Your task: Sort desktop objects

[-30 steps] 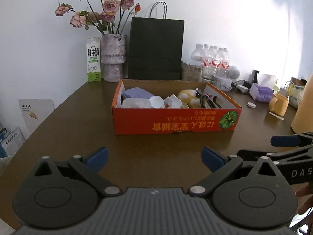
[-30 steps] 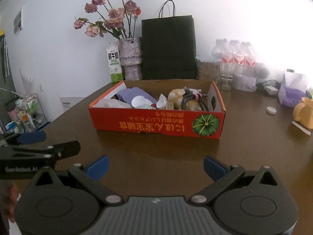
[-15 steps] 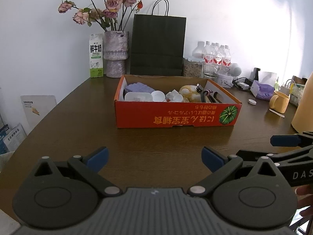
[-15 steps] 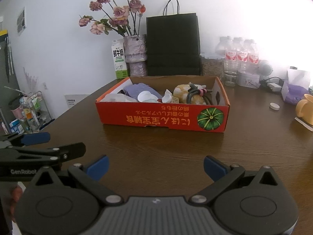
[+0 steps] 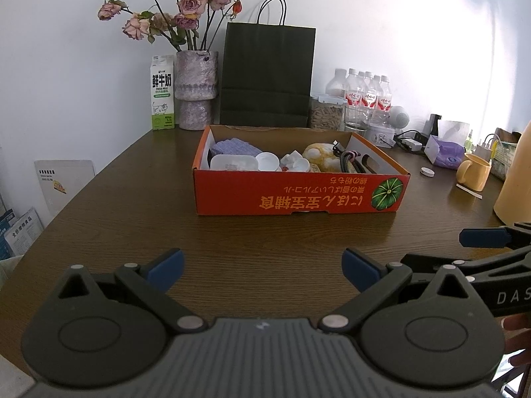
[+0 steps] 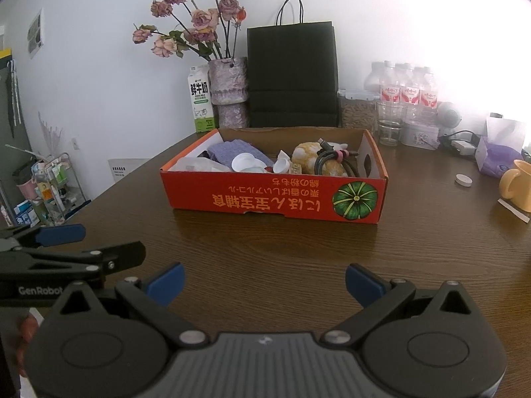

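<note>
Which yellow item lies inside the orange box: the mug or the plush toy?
The yellow plush toy lies inside the orange box, beside the coiled cables. The yellow mug stands outside it on the table.

Dark wood-grain table (image 5: 126, 219) carried an orange cardboard box (image 5: 298, 195) mid-surface — behind it stood a milk carton (image 5: 162, 93), vase (image 5: 196, 89) and black paper bag (image 5: 267, 76); a yellow mug (image 5: 473, 175) sat at right.

at twelve o'clock a tall black paper carrier bag (image 5: 267, 76) stands against the wall, a mottled purple vase of dried pink roses (image 5: 196, 89) just beside it at eleven, then a green-and-white milk carton (image 5: 162, 92). clear water bottles (image 5: 366, 94) cluster at one o'clock.
</note>
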Demonstrator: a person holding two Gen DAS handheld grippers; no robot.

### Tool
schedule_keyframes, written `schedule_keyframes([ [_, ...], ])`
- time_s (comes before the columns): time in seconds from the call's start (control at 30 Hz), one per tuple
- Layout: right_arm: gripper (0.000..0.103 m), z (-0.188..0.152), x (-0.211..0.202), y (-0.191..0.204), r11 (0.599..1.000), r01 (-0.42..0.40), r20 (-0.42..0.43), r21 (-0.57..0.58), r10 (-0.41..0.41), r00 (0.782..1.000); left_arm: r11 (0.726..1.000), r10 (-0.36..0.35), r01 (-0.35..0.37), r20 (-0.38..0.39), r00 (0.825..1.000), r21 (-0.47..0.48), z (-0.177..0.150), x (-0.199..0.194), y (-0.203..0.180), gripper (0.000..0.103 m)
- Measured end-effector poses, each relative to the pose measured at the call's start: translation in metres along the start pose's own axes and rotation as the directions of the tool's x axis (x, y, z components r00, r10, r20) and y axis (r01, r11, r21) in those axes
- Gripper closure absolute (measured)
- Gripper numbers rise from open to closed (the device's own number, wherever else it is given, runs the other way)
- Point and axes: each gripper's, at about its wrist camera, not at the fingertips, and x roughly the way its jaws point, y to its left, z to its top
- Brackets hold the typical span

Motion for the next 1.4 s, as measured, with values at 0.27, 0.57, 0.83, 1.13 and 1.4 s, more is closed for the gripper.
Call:
schedule_keyframes([
  [0.27,0.0,0.0002,0.0007,-0.0011,1.0,-0.001,-0.001,0.002,0.001,1.0,1.0,0.0,0.0,0.001,1.0,0.002,0.0008,0.0007,0.0003,0.0],
  [0.57,0.0,0.0001,0.0005,-0.0009,1.0,0.0,0.0,0.001,0.0,1.0,1.0,0.002,-0.002,0.0,1.0,0.004,0.0014,0.0011,-0.0011,0.0],
  [0.83,0.0,0.0001,0.001,-0.0016,1.0,0.002,-0.002,0.0,-0.002,1.0,1.0,0.002,-0.002,-0.001,1.0,0.006,0.0019,0.0016,-0.0015,0.0],
  [1.13,0.0,0.0003,0.0012,-0.0016,1.0,0.001,-0.002,0.0,-0.001,1.0,1.0,0.002,-0.002,-0.002,1.0,0.006,0.0019,0.002,-0.0014,0.0],
  [1.4,0.0,0.0001,0.0013,-0.0016,1.0,0.002,-0.001,0.0,-0.002,1.0,1.0,0.002,-0.002,-0.001,1.0,0.008,0.0023,0.0017,-0.0017,0.0],
])
